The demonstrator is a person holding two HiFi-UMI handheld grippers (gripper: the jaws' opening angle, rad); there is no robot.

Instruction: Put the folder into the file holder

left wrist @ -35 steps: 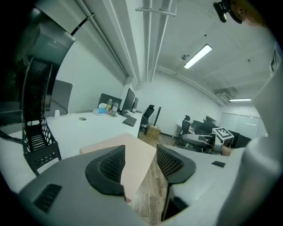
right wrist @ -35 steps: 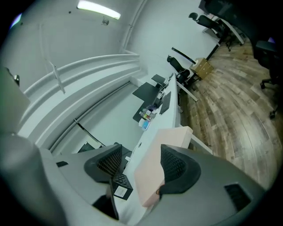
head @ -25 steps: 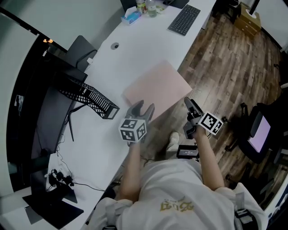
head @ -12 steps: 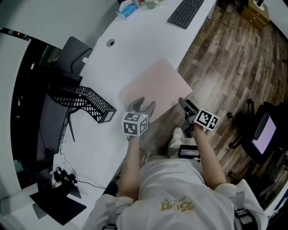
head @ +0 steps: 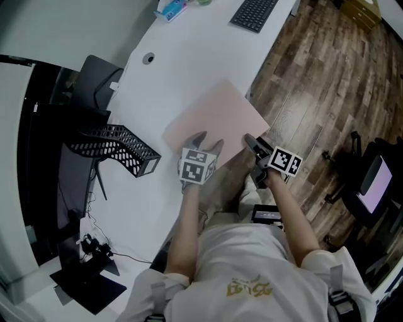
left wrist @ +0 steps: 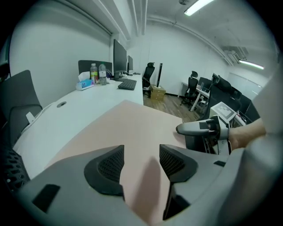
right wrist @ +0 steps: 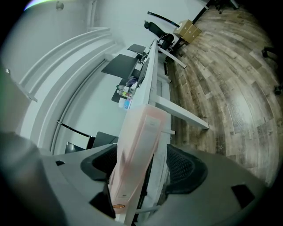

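A pink folder (head: 217, 116) lies flat on the white desk (head: 157, 88), its right corner hanging over the desk's edge. My left gripper (head: 206, 139) sits over the folder's near edge. In the left gripper view its jaws are opening above the folder (left wrist: 132, 128), and the left gripper (left wrist: 141, 156) presses on nothing. My right gripper (head: 250, 141) is at the folder's right edge. Its jaws are opening and stand either side of the folder's spine (right wrist: 141, 128) and the desk edge, so the right gripper (right wrist: 142, 156) is not gripping. The black mesh file holder (head: 116, 146) stands to the left.
A keyboard (head: 252, 12) and a tissue box (head: 169, 9) are at the desk's far end. A black chair back (head: 97, 75) stands beyond the file holder. Wooden floor (head: 315, 75) and an office chair (head: 371, 188) are on the right.
Both grippers have come closer to the folder, the left one further over its near edge. The jaws of both stand wider. The folder has not moved on the desk.
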